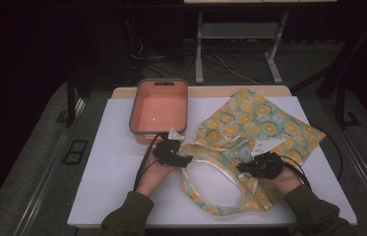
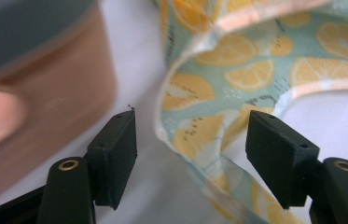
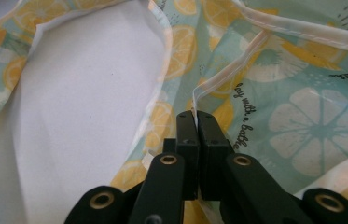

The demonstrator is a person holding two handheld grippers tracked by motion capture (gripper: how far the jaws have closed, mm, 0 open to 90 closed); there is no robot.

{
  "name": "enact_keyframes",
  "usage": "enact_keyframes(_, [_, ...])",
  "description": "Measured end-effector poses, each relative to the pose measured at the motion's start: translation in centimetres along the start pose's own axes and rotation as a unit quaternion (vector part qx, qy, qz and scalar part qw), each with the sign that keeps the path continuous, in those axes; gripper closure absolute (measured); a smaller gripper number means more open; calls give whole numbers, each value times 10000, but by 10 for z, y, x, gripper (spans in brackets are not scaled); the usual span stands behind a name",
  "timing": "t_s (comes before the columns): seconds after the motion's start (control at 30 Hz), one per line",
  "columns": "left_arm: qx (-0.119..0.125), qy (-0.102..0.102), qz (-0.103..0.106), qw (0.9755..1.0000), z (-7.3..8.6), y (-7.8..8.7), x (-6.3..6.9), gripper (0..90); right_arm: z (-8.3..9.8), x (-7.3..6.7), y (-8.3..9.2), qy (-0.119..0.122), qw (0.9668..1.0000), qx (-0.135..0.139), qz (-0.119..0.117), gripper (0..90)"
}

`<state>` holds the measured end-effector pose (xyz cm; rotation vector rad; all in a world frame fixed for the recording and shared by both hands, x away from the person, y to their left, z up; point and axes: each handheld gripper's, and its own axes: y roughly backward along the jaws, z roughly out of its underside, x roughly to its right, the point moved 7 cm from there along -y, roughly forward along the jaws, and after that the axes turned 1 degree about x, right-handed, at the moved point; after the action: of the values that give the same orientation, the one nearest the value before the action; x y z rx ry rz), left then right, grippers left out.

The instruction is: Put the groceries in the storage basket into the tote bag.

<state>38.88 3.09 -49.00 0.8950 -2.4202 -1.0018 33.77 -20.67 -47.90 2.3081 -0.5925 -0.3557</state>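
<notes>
My left gripper (image 2: 190, 154) has its fingers apart, a strap of the lemon-print apron (image 1: 250, 123) lying loose between them on the desk (image 1: 117, 147) beside the pink bin (image 1: 159, 110). My right gripper (image 3: 195, 116) has its fingers clamped on the apron's white hem.

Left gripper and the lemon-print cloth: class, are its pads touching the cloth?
Apart. In the left gripper view the left gripper stands open, with bare gaps between each pad and the cloth strip lying between them.
</notes>
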Motion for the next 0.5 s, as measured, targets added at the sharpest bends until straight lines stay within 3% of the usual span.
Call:
enact_keyframes(0.07, [-113, -58, 195, 9997, 2, -6, 4, 393, -2, -2, 2, -49, 10000, 75, -8, 796])
enact_keyframes(0.1, [-84, -163, 102, 9998, 2, -6, 5, 452, -4, -2, 5, -89, 9998, 164, -2, 739])
enact_keyframes(0.17, [-82, -163, 206, 9996, 2, -6, 6, 652, -6, -6, 13, -130, 9995, 295, 45, 659])
enact_keyframes(0.27, [-88, -184, 226, 9995, 3, -6, 5, 824, -5, -12, 21, -157, 9991, 397, 62, 570])
enact_keyframes(0.4, [-83, -70, 329, 9994, 4, -6, 5, 880, 2, -24, 27, -137, 9992, 359, 113, 466])
enact_keyframes(0.5, [-70, -86, 314, 9994, 4, -6, 6, 882, 11, -32, 23, -124, 9996, 161, 214, 385])
